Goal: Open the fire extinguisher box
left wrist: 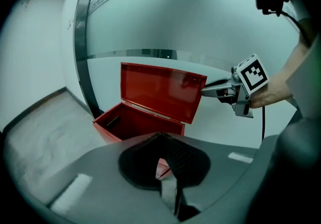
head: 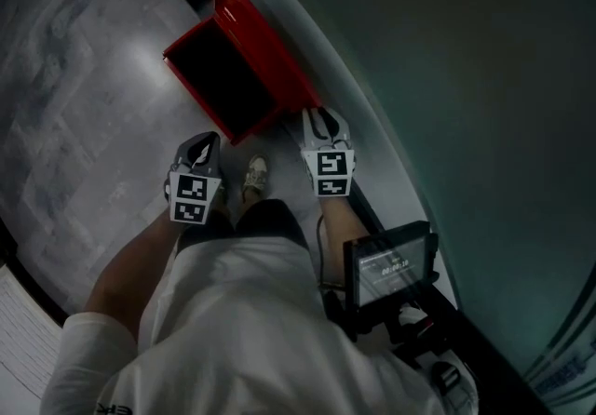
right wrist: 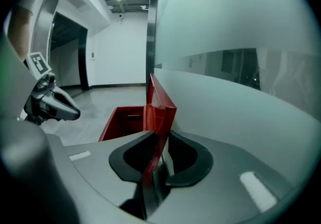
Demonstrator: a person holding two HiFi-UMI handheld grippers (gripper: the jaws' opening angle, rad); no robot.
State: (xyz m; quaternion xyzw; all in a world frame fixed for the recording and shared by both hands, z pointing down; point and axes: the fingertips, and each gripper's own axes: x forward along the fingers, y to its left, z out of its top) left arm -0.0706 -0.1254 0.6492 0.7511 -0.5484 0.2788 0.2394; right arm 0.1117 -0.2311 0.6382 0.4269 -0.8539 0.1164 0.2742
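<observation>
The red box (head: 212, 78) sits on the floor (head: 84, 78) against the wall (head: 447, 60), its lid (head: 270, 50) upright. The right gripper (head: 319, 120) is clamped on the lid's edge. The left gripper (head: 201, 151) hovers near the box, jaws together and empty.

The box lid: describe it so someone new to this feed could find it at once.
Start at the pale curved wall; at its foot a red box sits open on the floor. The lid is the flat red panel raised upright from the box's wall-side edge. Unlike the low box sides, it has the right gripper clamped on its edge.
</observation>
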